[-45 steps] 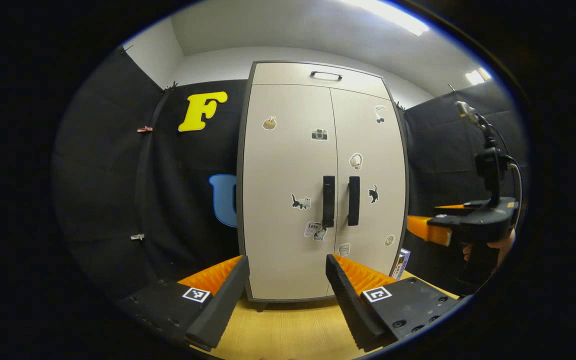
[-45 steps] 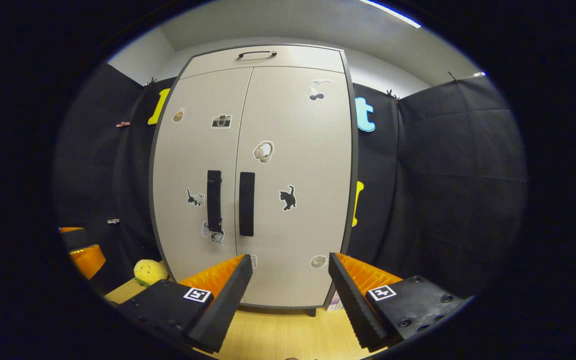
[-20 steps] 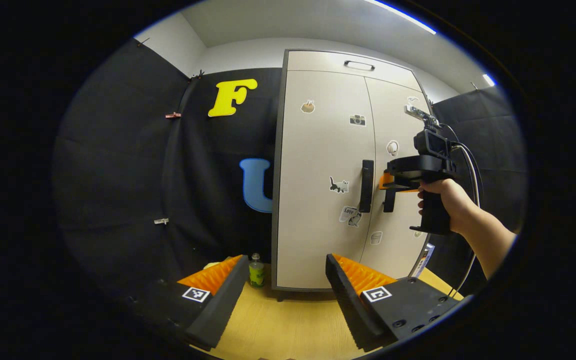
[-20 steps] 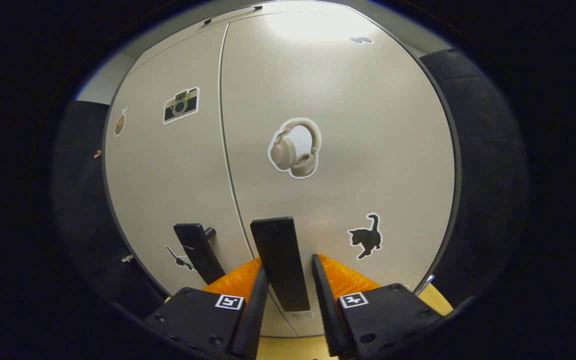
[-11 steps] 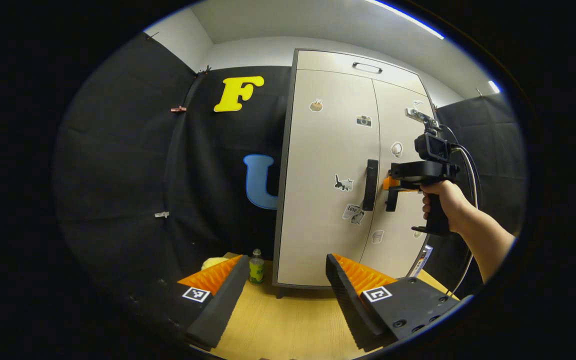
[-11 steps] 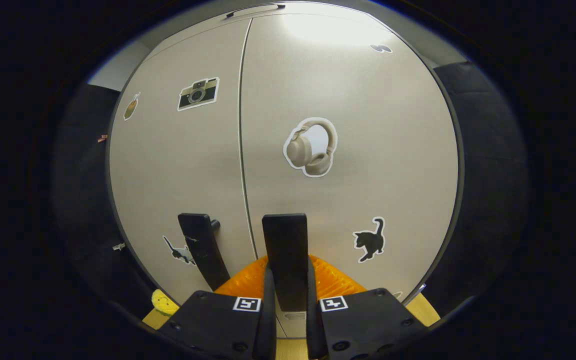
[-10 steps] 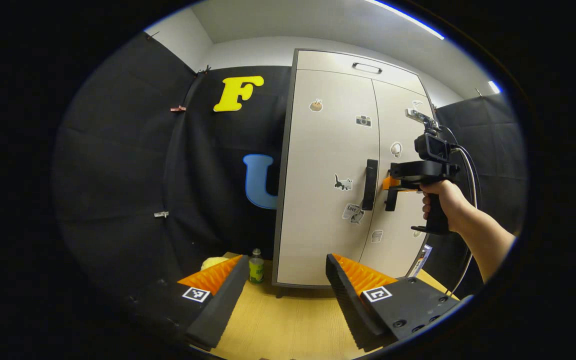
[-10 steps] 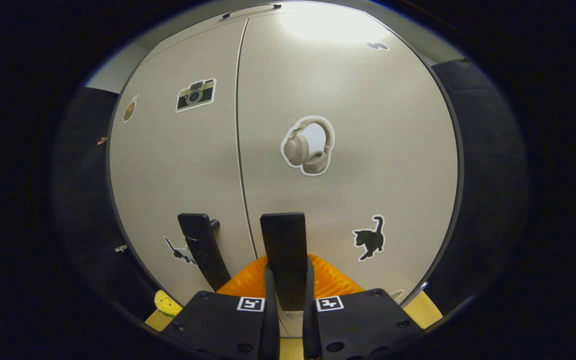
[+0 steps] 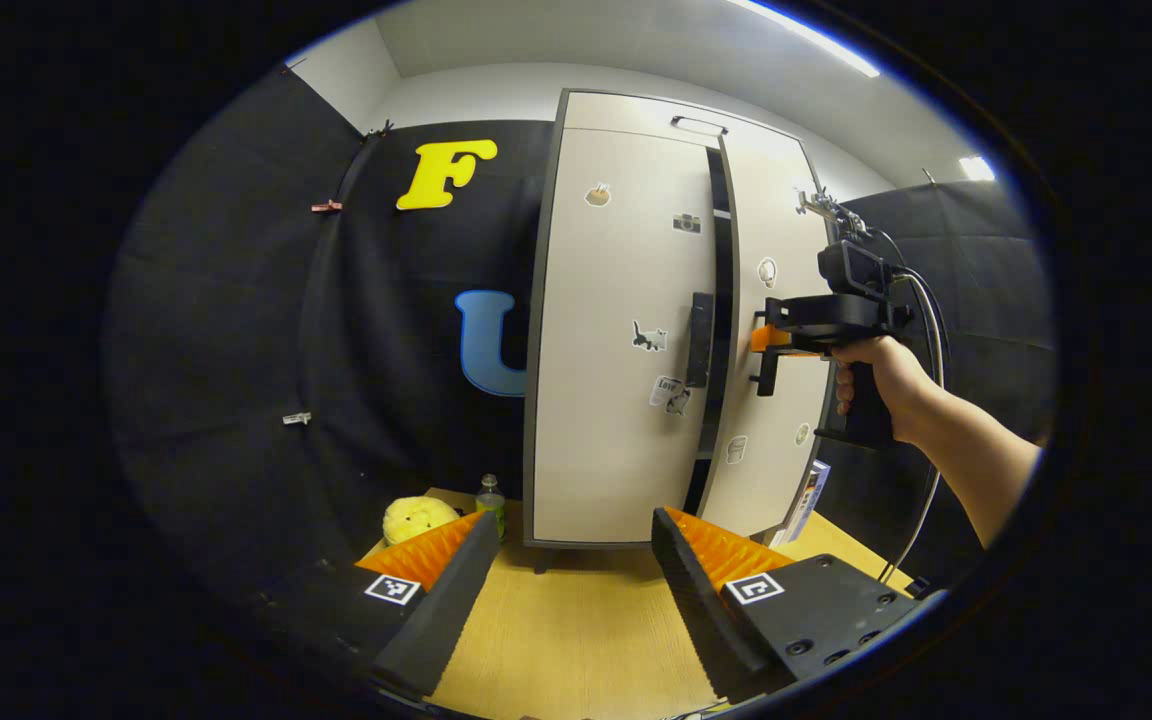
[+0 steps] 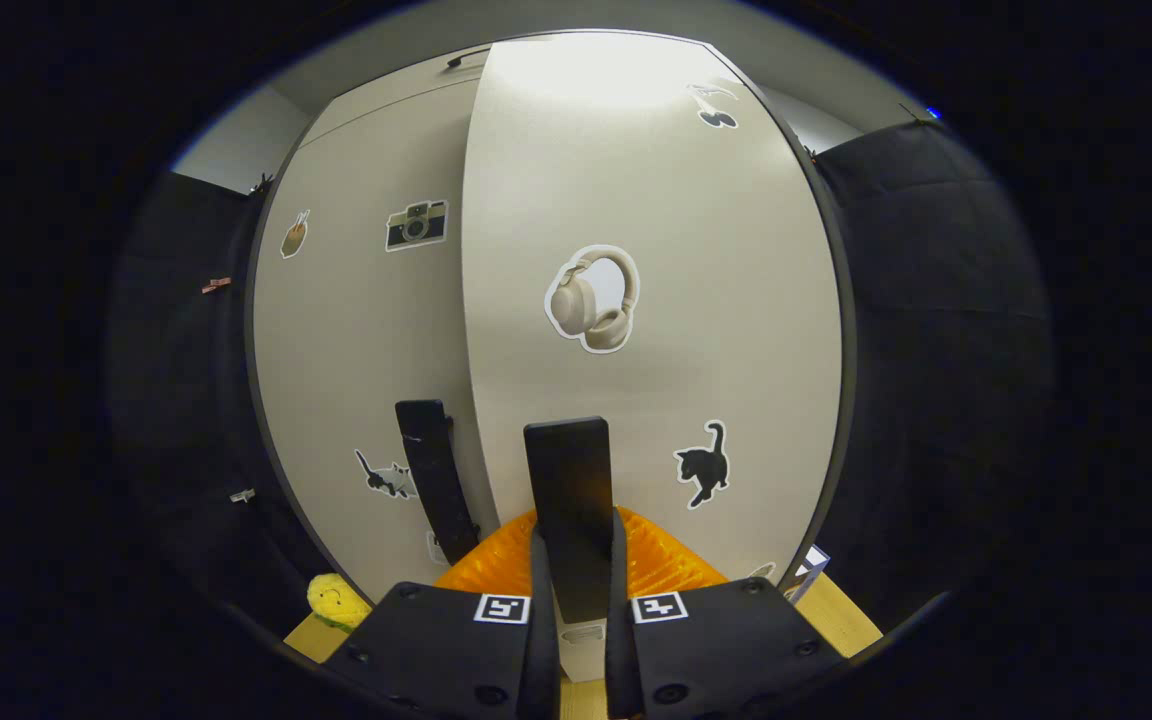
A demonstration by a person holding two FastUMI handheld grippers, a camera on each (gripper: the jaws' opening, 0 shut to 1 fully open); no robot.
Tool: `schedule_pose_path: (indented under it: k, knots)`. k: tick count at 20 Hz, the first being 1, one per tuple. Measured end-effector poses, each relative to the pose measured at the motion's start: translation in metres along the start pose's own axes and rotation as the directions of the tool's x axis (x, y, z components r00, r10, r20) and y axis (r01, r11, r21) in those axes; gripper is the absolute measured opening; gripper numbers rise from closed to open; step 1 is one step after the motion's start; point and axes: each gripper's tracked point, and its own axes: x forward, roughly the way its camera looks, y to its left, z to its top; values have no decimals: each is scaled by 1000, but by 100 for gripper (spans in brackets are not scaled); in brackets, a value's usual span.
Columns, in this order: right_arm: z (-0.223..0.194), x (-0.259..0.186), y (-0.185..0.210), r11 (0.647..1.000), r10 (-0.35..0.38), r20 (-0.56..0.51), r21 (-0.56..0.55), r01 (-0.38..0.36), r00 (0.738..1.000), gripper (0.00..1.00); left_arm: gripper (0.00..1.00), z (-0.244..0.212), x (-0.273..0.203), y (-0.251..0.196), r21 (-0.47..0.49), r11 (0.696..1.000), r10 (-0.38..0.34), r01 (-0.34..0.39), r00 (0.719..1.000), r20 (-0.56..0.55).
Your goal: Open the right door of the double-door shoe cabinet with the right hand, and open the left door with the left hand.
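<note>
Right door (image 10: 656, 250): stood ajar, a dark gap showing between it and the left door (image 9: 626, 330).
Right handle (image 10: 568, 500): upright bar, clamped between both fingers of the right tongs (image 10: 572, 570).
Left handle (image 9: 700, 340): upright, on the shut left door, ahead of the left tongs (image 9: 568, 570) and slightly to their right, well apart.
Left tongs: wide open, empty, low over the desk (image 9: 576, 640).
Nearer hand: I judged the left one nearer that handle, needing to rise and go forward.
Beside cabinet: bottle (image 9: 489, 497), yellow toy (image 9: 416, 518).

Black cloth wall (image 9: 236, 330) (clipped at its seams), white ceiling (image 9: 576, 40) with strip light (image 9: 806, 35), wooden floor (image 9: 576, 630).
</note>
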Motion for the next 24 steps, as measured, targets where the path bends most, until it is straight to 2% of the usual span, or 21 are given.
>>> schedule_pose_path:
  k: [4,11,13,18,21,24]
  knots:
    - [-1,-8,-5,1000,29,-3,-4,-29,1000,22,95,6,-5,-8,-7,1000,20,-20,1000,2]
    - [2,-21,-11,988,153,8,-2,-153,988,22,95,19,-16,-37,-34,993,113,-112,994,15]
    - [2,-23,-12,983,186,12,0,-186,982,22,95,23,-17,-47,-11,991,135,-135,991,23]
    - [6,-29,-19,966,258,22,4,-258,966,22,95,43,-22,-81,112,980,159,-167,984,79]
    - [8,-32,-22,957,289,24,4,-289,957,22,95,48,-29,-109,114,978,165,-175,982,95]
    - [9,-34,-26,951,309,16,8,-309,951,22,95,40,-31,-142,71,985,149,-154,986,78]
